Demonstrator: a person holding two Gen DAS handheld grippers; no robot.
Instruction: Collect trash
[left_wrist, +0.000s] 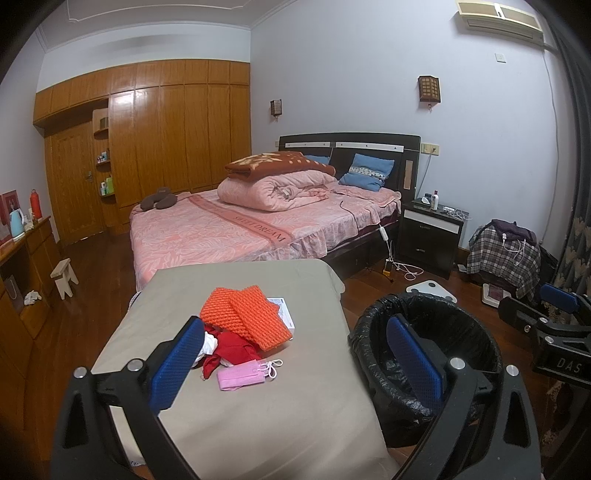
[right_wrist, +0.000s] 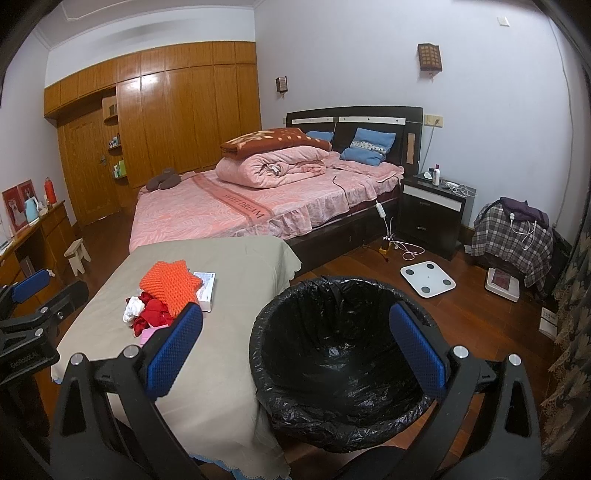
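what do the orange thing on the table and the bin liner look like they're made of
Orange thing: looks like chunky knitted yarn, matte; its bumpy stitch texture shows.
Bin liner: thin black plastic film, glossy; it is crinkled and catches light, folded over the bin rim.

Pale lilac walls (left_wrist: 351, 74) meet a glossy wooden wardrobe (left_wrist: 177, 129); a dark-headboard bed under pink sheets (left_wrist: 236, 229) stands on reddish wooden floor (right_wrist: 461, 317), beside a black nightstand (left_wrist: 430, 236).
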